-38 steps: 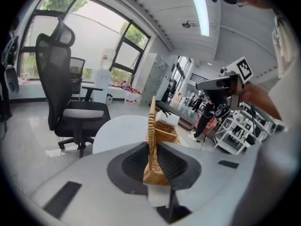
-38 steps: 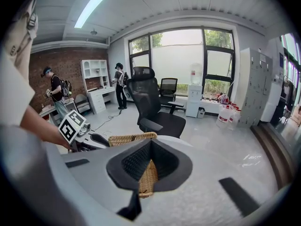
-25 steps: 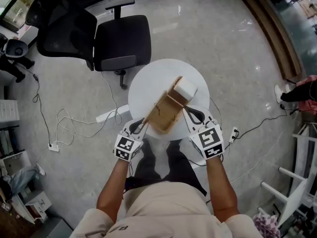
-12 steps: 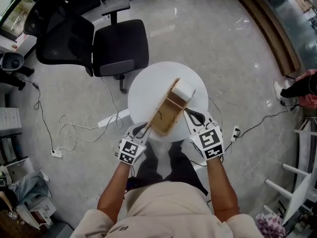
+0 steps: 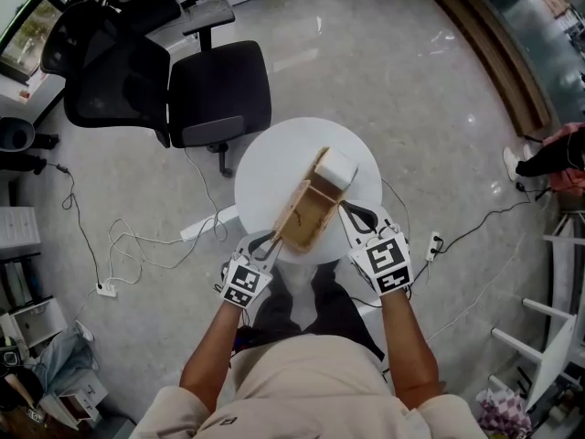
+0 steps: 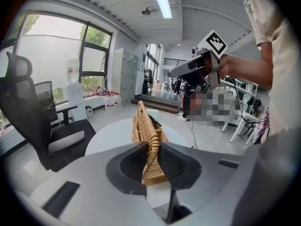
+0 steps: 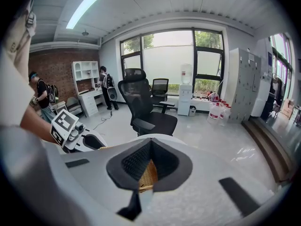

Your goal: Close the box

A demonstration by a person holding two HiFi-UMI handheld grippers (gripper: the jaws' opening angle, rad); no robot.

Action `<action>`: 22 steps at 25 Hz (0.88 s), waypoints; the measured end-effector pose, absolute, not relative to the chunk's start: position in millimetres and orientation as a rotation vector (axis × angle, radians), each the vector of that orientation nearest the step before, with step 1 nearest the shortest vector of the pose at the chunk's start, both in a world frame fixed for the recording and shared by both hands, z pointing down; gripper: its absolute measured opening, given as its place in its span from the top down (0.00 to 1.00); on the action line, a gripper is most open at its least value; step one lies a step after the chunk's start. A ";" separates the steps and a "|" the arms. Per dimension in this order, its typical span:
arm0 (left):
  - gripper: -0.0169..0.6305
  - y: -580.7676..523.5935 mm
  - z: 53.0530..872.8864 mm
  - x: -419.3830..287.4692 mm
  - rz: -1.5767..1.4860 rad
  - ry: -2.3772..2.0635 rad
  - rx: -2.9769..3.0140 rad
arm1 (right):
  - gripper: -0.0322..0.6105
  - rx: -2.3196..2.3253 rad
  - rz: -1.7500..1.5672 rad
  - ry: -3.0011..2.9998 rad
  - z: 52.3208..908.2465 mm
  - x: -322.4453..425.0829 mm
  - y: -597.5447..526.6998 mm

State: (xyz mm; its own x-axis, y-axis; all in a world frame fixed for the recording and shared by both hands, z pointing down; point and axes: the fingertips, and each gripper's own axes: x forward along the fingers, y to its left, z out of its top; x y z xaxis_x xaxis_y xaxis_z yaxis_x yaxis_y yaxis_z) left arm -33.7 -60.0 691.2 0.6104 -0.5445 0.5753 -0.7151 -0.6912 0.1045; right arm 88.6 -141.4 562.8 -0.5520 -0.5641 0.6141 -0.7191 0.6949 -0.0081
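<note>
A wicker box (image 5: 306,213) sits near the front edge of the round white table (image 5: 274,154), with a white block (image 5: 336,167) at its far end. My left gripper (image 5: 271,243) is shut on the box's thin left wicker panel (image 6: 146,131), which shows edge-on between the jaws in the left gripper view. My right gripper (image 5: 345,216) is shut on the box's right rim; a patch of wicker (image 7: 147,174) shows between its jaws. Each gripper appears in the other's view: the right gripper (image 6: 200,69) and the left gripper (image 7: 77,135).
A black office chair (image 5: 183,76) stands just behind the table on the left. White cables (image 5: 137,245) trail over the grey floor on the left, and another cable (image 5: 457,236) on the right. Two people (image 7: 106,86) stand far off by shelves.
My left gripper has rolled while staying clamped on the wicker panel, so its view has tilted and swung round. The box and the right gripper have barely shifted.
</note>
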 end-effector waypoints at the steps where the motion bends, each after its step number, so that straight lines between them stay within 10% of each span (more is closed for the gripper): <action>1: 0.89 -59.6 691.0 -31.6 0.752 -1.007 2.523 | 0.96 0.981 0.350 -2.319 562.2 88.3 -141.9; 22: 0.81 -58.7 701.7 9.3 0.820 -0.829 2.609 | 0.96 0.973 0.387 -2.278 575.4 93.8 -156.2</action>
State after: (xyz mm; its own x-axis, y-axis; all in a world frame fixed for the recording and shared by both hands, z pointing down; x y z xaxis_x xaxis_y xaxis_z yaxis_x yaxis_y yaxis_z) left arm 9.3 -58.7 701.7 0.6738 -0.4389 0.5945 -0.5993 -0.7952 0.0923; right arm 93.8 -156.2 575.4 -0.5337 -0.5451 0.6466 -0.7280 0.6852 -0.0233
